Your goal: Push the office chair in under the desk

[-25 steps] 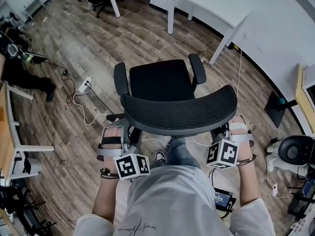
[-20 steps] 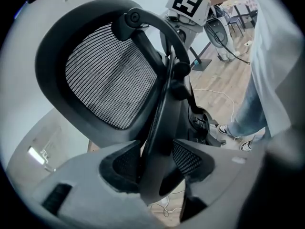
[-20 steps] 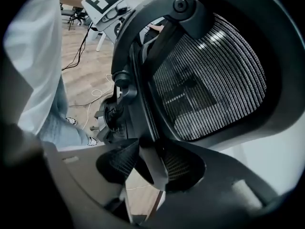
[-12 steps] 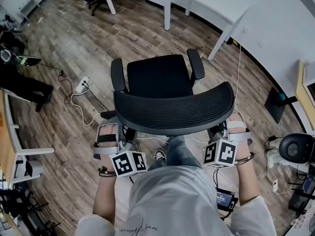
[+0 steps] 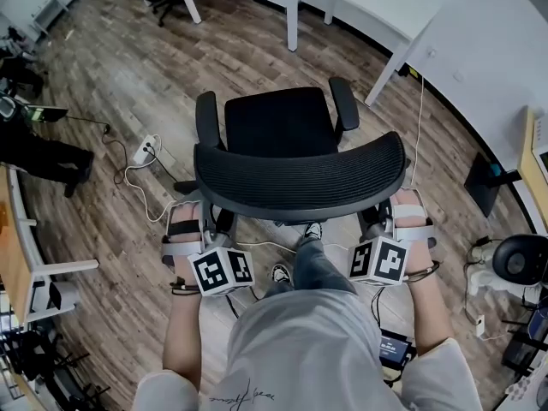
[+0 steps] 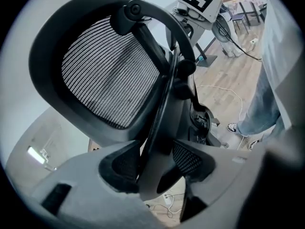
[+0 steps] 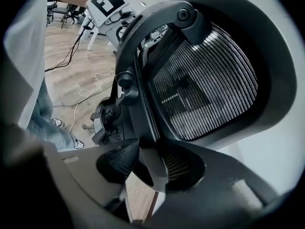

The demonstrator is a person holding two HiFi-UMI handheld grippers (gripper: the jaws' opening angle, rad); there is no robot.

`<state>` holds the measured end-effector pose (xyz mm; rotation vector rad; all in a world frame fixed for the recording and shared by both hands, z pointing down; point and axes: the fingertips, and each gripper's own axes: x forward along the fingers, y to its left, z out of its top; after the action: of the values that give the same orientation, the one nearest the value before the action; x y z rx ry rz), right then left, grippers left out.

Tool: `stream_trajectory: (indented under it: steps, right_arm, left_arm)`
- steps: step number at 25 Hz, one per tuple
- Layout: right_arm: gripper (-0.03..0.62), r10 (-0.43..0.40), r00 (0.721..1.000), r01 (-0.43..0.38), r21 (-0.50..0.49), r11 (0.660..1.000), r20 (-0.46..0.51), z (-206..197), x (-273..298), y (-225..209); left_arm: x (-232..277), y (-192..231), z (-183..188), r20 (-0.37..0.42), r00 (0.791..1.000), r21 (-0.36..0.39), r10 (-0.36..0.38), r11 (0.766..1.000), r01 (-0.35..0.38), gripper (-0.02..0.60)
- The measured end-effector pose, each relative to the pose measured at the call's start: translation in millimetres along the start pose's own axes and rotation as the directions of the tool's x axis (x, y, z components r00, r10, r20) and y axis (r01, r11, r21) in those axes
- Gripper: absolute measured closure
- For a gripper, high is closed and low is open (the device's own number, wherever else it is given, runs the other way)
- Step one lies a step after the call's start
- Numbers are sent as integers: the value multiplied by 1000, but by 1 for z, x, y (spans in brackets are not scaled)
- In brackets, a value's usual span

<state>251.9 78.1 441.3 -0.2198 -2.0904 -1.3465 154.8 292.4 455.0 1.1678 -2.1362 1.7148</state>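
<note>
Wooden floor (image 5: 257, 58) separates the office chair (image 5: 282, 131) from the white bench (image 5: 360, 7). Left tool (image 6: 152, 163) and right tool (image 7: 143, 163) each clamp its backrest; push evenly, aiming between the bench legs.

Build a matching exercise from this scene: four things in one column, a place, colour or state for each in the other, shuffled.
1 office chair
2 desk
3 power strip
4 left hand-held gripper

a white, ahead of the chair
b on the floor, left of the chair
c black, mesh backrest
d shut on the backrest frame

Pairs: 1c, 2a, 3b, 4d
</note>
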Motion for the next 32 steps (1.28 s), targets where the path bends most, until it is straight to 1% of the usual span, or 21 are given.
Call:
stream_trajectory:
  steps: [8,15,21,27,32]
  right_arm:
    - [416,-2,1000,2,17,1000,16,-6,26,-25]
    - [416,9,1000,-10,29,1000,26,-25,61,-60]
    - [416,9,999,-12,46,999,51,-46,84,-86]
    - [416,3,997,-7,42,999,76,-54,107,-105]
    - [416,-6,996,3,40,999,85,-61,127,-118]
  left_arm:
    - [32,21,10,-2,1000,3,-7,1000,7,365]
    - [78,44,33,-16,1000,-1,-22,1000,22,364]
    - [111,59,56,-35,999,12,-33,999,34,365]
    - [138,72,65,-35,999,18,-18,1000,18,365]
    - [156,79,71,-26,1000,5,-1,1000,1,364]
